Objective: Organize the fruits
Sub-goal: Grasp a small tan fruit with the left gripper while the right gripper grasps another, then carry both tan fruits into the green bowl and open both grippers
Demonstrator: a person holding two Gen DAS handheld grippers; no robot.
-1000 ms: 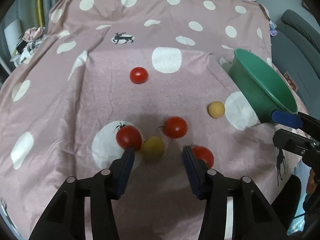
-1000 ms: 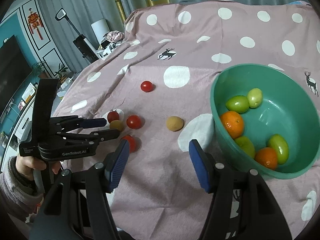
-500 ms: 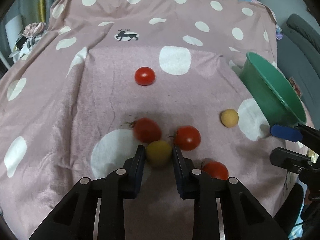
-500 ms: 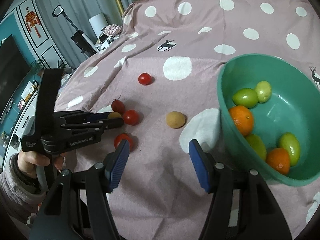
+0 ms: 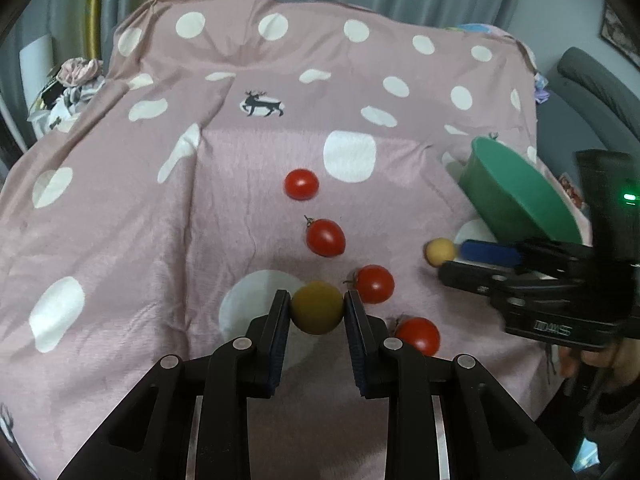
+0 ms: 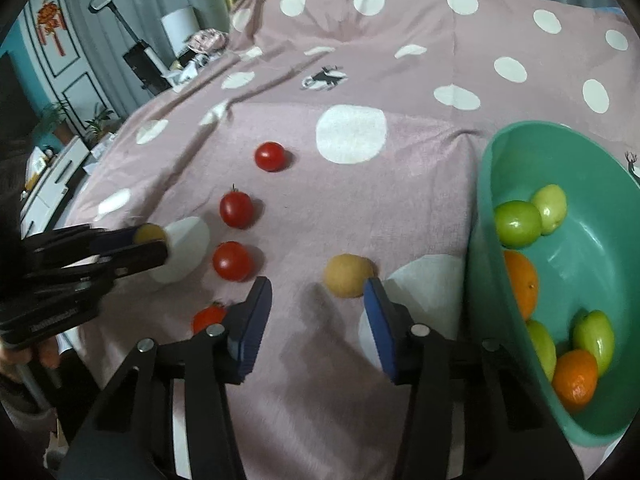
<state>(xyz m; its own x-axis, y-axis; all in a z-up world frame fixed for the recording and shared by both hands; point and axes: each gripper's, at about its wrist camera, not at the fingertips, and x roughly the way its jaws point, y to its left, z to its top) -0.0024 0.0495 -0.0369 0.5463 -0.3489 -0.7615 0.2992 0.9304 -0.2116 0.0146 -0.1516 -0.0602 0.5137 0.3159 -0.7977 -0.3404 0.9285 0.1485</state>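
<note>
Left gripper [image 5: 317, 307] clamped on a dull yellow fruit [image 5: 317, 307], pads pressed to both its sides, held over a white dot of the pink spotted cloth [image 5: 120, 240]. Same grip seen from the right wrist view: yellow fruit [image 6: 149, 233] pinched at the tips of the left gripper [image 6: 150, 240], far left of frame.

Four red tomatoes loose on the cloth: far tomato [image 5: 301, 184] alone near the big white dot, stemmed tomato [image 5: 325, 237] below it, third tomato [image 5: 374, 283] just right of the held fruit, nearest tomato [image 5: 417, 335] beside the left gripper's right finger.

Right gripper [image 6: 316, 304] spread wide and holding nothing, low over the cloth. Pale tan fruit [image 6: 347, 275] just beyond its right fingertip, touching or nearly so; hard to call. Not between the fingers.

Green bowl [image 6: 500, 184] at the right edge, tilted toward the camera. Inside: two oranges [image 6: 520, 280], several green fruits [image 6: 518, 223] bunched along the near wall. In the left wrist view, bowl [image 5: 504, 188] behind the right gripper [image 5: 460, 260].
</note>
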